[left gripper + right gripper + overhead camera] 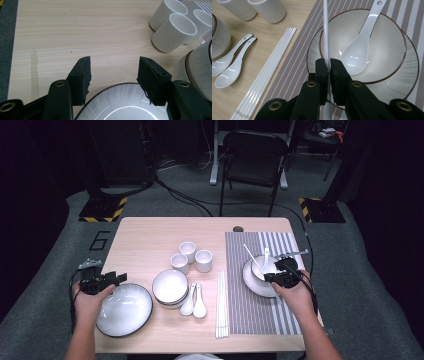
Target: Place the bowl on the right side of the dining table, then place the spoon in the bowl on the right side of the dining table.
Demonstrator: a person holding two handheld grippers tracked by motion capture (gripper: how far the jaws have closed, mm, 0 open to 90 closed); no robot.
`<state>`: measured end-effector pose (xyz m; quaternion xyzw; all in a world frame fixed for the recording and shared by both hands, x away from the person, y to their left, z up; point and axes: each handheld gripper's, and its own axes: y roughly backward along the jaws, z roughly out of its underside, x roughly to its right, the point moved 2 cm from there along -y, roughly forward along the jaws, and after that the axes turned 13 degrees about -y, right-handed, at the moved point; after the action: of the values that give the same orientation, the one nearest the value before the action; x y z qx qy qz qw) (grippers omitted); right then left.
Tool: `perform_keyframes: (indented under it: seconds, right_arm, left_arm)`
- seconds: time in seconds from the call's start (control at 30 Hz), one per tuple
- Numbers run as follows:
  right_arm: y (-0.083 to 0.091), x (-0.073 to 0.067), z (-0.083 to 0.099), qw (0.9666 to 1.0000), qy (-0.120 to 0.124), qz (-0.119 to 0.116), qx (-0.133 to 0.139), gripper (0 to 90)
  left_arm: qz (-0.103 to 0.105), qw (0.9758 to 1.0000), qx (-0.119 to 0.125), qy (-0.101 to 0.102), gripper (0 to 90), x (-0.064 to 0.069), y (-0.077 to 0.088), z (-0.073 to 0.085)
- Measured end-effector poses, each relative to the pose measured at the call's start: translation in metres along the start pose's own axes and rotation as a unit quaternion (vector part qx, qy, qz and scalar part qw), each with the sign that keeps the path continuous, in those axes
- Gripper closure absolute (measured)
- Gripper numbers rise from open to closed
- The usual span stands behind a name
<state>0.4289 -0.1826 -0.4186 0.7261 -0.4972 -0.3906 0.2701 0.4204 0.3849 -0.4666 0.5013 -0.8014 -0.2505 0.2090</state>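
- Right gripper (pixel 329 65) has its jaws pinched tight on a single white chopstick (pixel 326 30), which runs up to the top edge of the right gripper view and is cut off there; its lower end is half hidden behind the jaws.
- Left gripper (pixel 113 72) has its jaws spread wide with nothing between them, hanging over the far rim of a big white plate (pixel 125 105) at the bottom of the left gripper view. Most of that plate is cut off by the frame.
- Right of centre in the high view, a white bowl (pixel 261 268) sits on a plate (pixel 250 282) on the striped placemat (pixel 260 315), with a white spoon (pixel 359 47) lying in the bowl, scoop down.
- Stacked bowls (pixel 170 287) sit at centre; I can't tell how many.
- Three cups (pixel 192 256) stand clustered above them, insides hard to make out.
- Two more spoons (pixel 194 301) and a bundle of white chopsticks (pixel 221 305) lie on the bare table (pixel 145 235), just left of the placemat.
- Small dark spot at the table's far edge is too tiny to identify.
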Motion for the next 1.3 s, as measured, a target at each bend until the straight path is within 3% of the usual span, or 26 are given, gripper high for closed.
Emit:
perform_keyframes:
  seconds: [0.27,0.43,0.53,0.97,1.0,1.3]
  right_arm:
    - [0.007,0.004,-0.004,0.9999,-0.007,0.003,0.009,85.3]
    - [0.009,0.01,-0.004,0.9998,-0.014,0.007,0.015,85.3]
    - [0.01,0.015,-0.005,0.9996,-0.02,0.009,0.015,85.3]
    - [0.012,0.03,-0.007,0.9987,-0.045,0.016,0.017,85.3]
    - [0.011,0.031,-0.008,0.9989,-0.037,0.016,0.022,85.2]
    - [0.012,0.04,-0.012,0.9984,-0.045,0.024,0.023,85.2]
  left_arm:
    - [0.0,1.0,0.006,-0.002,44.4,0.0,0.001,-0.002]
    - [0.0,1.0,0.002,0.004,44.4,0.002,0.0,-0.001]
    - [0.0,1.0,0.003,-0.004,44.4,0.001,0.001,-0.001]
    - [-0.002,1.0,0.0,-0.002,44.3,0.002,0.001,0.0]
    - [-0.002,1.0,-0.001,-0.001,44.3,0.002,0.001,0.0]
    - [-0.003,1.0,0.002,-0.001,44.4,0.002,0.002,0.0]
